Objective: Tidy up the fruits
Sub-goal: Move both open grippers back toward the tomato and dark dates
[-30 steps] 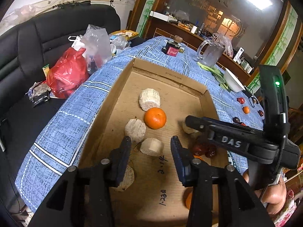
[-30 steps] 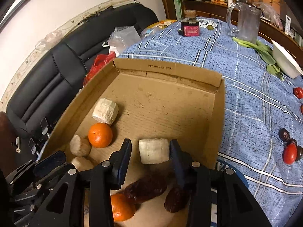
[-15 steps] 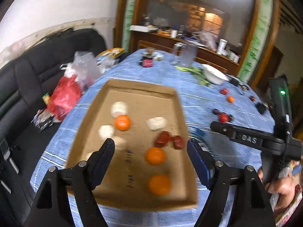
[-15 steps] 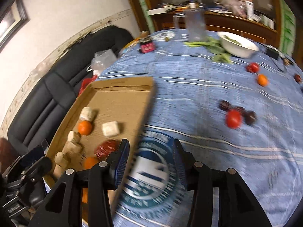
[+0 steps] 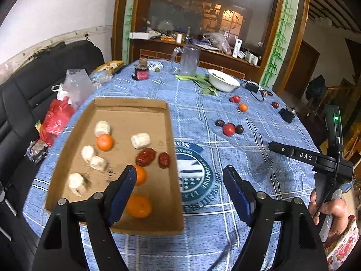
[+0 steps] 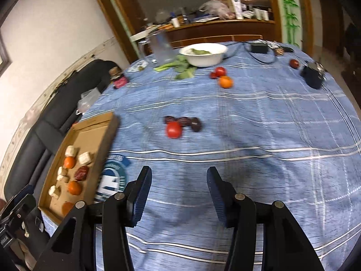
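In the cardboard tray (image 5: 67,158), one orange (image 5: 140,174) sits half hidden behind a finger of the left gripper (image 5: 180,180). The right view is motion-blurred; its tray's near corner is cut off by the gripper body.

A lived-in home dining room is showing here: a round desk (image 5: 225,237) is wearing a blue checked cloth, a black sofa (image 5: 27,85) is sitting against the wall, and a wooden sideboard (image 5: 203,54) (cluttered with bottles and bags) is standing behind, with a white bowl (image 5: 223,81) and a glass jug (image 5: 188,61) nearby.
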Tool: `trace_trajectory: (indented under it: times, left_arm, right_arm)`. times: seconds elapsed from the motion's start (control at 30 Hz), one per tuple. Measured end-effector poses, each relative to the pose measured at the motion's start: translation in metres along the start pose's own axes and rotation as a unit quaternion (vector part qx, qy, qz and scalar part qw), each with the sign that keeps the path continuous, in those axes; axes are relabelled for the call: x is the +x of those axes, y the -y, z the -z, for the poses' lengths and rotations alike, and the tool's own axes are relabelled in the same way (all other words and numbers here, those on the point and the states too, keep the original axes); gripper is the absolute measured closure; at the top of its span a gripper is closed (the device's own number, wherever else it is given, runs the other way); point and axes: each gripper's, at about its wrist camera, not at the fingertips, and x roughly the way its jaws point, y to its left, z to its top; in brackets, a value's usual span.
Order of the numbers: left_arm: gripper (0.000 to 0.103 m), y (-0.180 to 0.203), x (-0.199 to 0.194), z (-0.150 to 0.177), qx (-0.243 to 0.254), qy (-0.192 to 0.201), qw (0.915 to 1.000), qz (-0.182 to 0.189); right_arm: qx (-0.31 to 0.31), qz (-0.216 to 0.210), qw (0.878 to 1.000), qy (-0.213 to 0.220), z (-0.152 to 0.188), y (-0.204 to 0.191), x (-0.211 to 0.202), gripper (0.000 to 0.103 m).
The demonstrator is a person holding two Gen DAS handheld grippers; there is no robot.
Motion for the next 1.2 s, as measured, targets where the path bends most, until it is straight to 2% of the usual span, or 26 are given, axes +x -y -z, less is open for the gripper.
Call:
trace_trajectory:
  times: [0.23,0.43,0.6,0.8,0.93,1.03,1.2]
  left_arm:
    - [0.025,0.012,0.032,0.005,0.006,-0.029,0.9995,0.008]
    - [0.025,0.009,0.054,0.003,-0.002,-0.040,0.9991,0.013]
    - [0.025,0.008,0.067,-0.006,-0.005,-0.043,0.9989,0.016]
    - [0.025,0.017,0.087,-0.021,0.004,-0.054,0.9983,0.020]
    - [0.025,0.031,0.102,-0.030,0.018,-0.065,0.9974,0.026]
    - [0.025,0.048,0.118,-0.039,0.028,-0.076,0.9962,0.032]
    - [0.025,0.077,0.145,-0.050,0.048,-0.086,0.9946,0.033]
  right_arm:
    - [0.005,0.005,1.000,-0.019,-0.006,0.017,0.033,0.048]
    - [-0.015,0.028,0.999,-0.009,-0.035,0.013,0.066,0.048]
    - [-0.041,0.041,0.998,-0.014,-0.055,0.007,0.100,0.049]
    - [-0.060,0.054,0.996,-0.026,-0.062,0.005,0.131,0.050]
    - [-0.065,0.045,0.997,-0.016,-0.065,0.005,0.133,0.069]
    - [-0.051,0.029,0.998,-0.010,-0.065,0.008,0.131,0.074]
    - [-0.023,0.009,1.000,-0.002,-0.066,0.022,0.119,0.075]
